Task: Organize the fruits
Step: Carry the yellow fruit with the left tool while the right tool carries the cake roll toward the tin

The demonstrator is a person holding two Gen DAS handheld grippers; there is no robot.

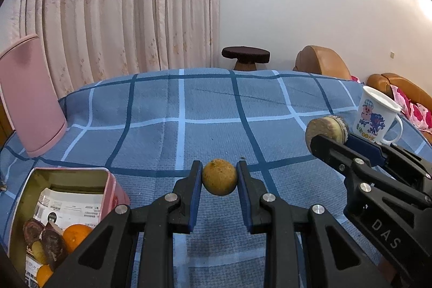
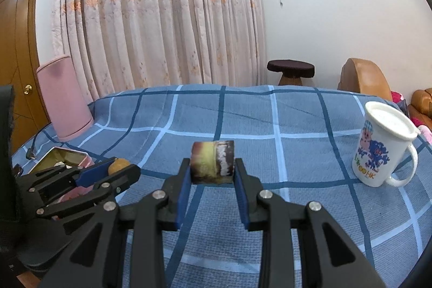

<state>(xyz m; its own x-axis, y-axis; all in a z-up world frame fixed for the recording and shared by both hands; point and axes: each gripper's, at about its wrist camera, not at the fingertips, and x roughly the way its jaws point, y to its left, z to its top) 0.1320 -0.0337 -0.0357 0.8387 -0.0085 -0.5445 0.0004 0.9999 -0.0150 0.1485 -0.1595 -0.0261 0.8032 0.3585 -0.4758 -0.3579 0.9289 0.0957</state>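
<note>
My left gripper [image 1: 219,177] is shut on a small round brownish-yellow fruit [image 1: 219,176], held above the blue checked cloth. It also shows in the right wrist view [image 2: 118,165]. My right gripper [image 2: 212,166] is shut on a cut chunk of fruit [image 2: 212,162] with yellow flesh and dark skin; in the left wrist view this chunk [image 1: 327,129] sits at the right. A pink tin box [image 1: 114,189] at lower left holds oranges [image 1: 76,235], dark cut fruit pieces [image 1: 44,236] and a labelled packet.
A white cartoon mug [image 2: 382,146] stands at the right on the cloth-covered table [image 1: 205,109]. A pink lid [image 1: 29,96] leans upright at the far left. A dark stool [image 1: 245,57] and brown sofa [image 1: 320,61] stand behind the table.
</note>
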